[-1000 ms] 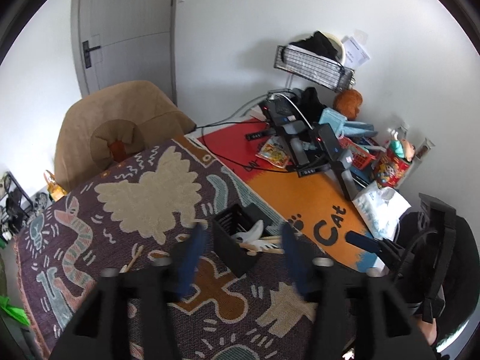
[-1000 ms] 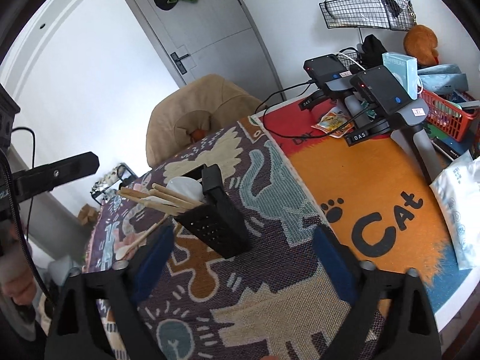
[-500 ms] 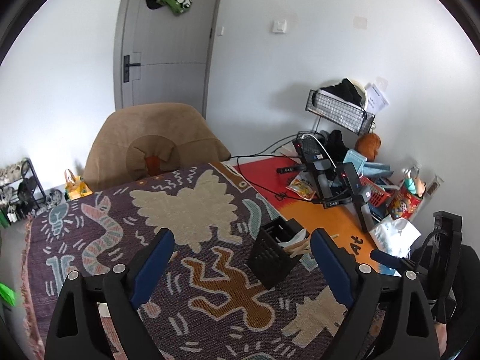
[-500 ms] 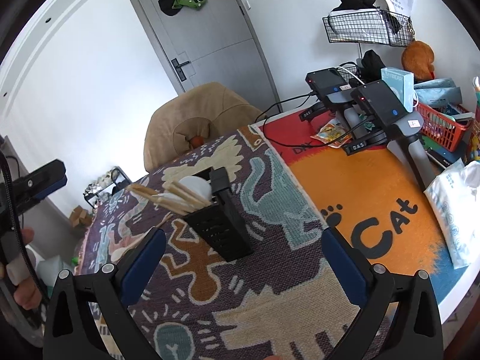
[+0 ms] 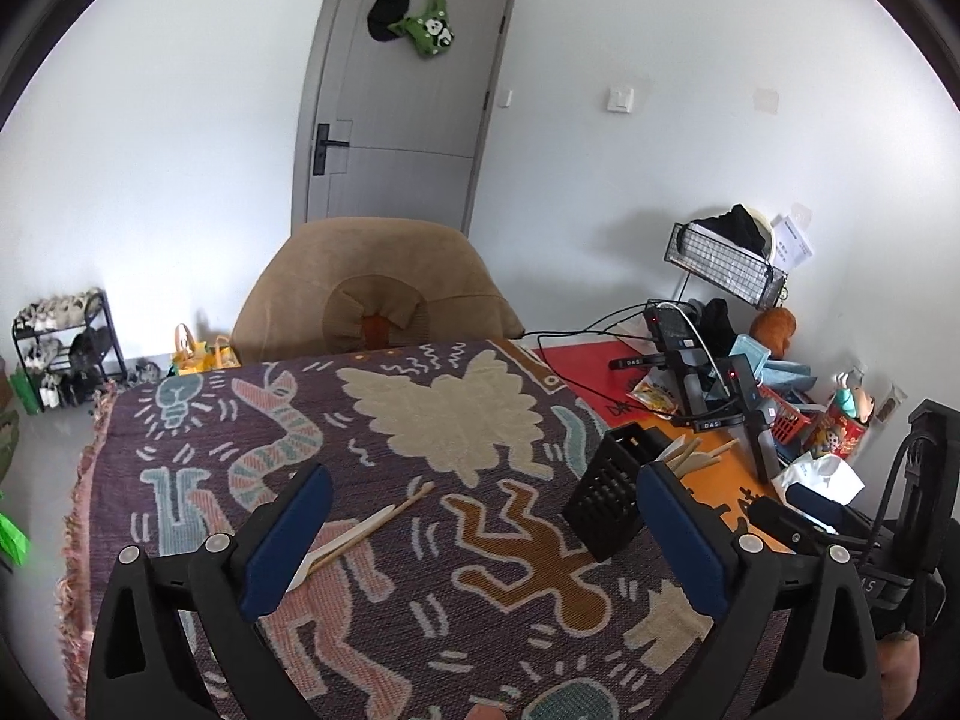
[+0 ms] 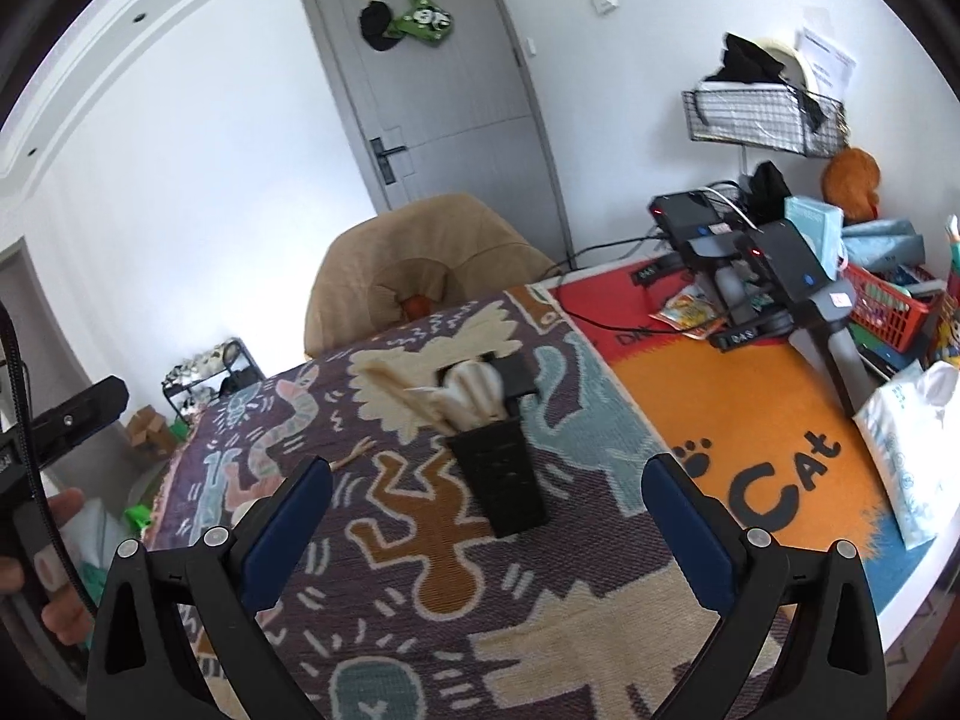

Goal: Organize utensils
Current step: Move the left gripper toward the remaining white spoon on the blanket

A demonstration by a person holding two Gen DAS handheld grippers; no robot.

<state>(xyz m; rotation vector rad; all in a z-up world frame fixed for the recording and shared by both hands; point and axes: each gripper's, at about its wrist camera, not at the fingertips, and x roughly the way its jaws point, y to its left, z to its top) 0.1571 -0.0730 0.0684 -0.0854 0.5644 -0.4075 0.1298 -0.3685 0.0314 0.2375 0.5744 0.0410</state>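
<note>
we saw the black holder packed with wooden utensils and a white spoon; our left gripper and right gripper were both released, empty.

Both wrist views high over blanket, facing door; share black holder.

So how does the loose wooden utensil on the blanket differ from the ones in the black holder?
The loose wooden utensil lies flat and alone on the blanket; the wooden utensils in the black holder stand tilted and bunched together. Both look like pale wood, and neither open gripper touches them.
</note>
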